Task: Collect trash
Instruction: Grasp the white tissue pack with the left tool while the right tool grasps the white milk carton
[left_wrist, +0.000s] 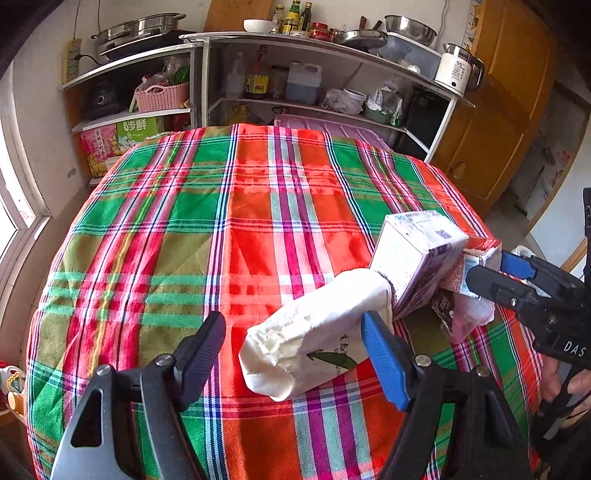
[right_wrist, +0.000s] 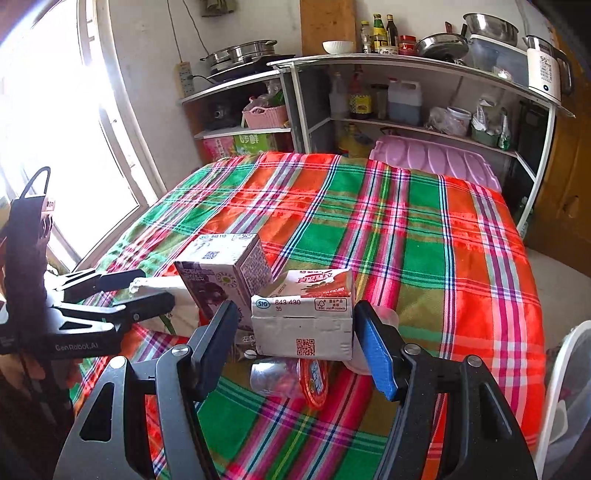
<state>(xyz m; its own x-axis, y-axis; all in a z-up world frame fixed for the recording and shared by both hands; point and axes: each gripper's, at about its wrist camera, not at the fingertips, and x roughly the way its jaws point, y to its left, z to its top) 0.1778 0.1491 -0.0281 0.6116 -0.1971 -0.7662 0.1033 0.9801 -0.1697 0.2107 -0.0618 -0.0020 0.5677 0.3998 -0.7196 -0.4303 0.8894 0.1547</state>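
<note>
A white tissue pack (left_wrist: 314, 332) lies on the plaid tablecloth (left_wrist: 258, 206). My left gripper (left_wrist: 293, 325) is open around it: the blue finger (left_wrist: 384, 358) is at the pack's side and the black finger stands clear of it. A purple carton (left_wrist: 417, 258) stands just behind the pack. Next to it a red and white carton (right_wrist: 303, 321) rests on a clear plastic bottle (right_wrist: 277, 376) with a red label. My right gripper (right_wrist: 295, 306) straddles this carton, open, with a gap on the black finger's side. The left gripper (right_wrist: 153, 286) also shows in the right wrist view.
Metal shelves (right_wrist: 424, 62) with pots, bottles and a kettle stand behind the table. A pink plastic lid (right_wrist: 432, 158) lies at the table's far edge. A white basket (right_wrist: 565, 387) stands off the table's right side. A bright window (right_wrist: 55, 110) is on the left.
</note>
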